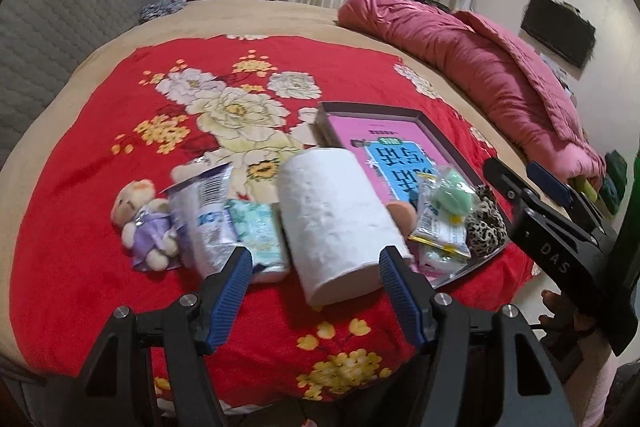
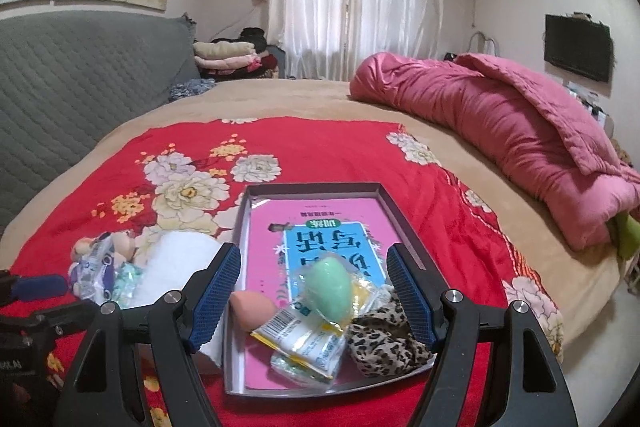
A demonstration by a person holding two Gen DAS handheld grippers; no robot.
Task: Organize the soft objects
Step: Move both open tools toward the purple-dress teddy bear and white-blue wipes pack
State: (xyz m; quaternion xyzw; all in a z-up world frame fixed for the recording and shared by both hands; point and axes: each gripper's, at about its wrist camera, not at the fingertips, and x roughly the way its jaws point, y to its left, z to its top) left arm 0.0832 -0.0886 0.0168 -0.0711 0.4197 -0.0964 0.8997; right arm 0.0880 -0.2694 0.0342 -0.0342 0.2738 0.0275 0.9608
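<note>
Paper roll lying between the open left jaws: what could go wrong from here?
1. The paper roll is wide and soft; the left gripper, open around it, might crush it or let it slip.
2. The tray already holds a green sponge, packets and a leopard scrunchie at its near end, so the roll could knock them out.
3. The small tissue pack lies beside the roll and may get dragged.

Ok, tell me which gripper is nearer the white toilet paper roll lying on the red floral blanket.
Left. The left gripper stands open with the white toilet paper roll just ahead between its fingers; the right gripper stands open over the grey tray, beside the roll.
</note>
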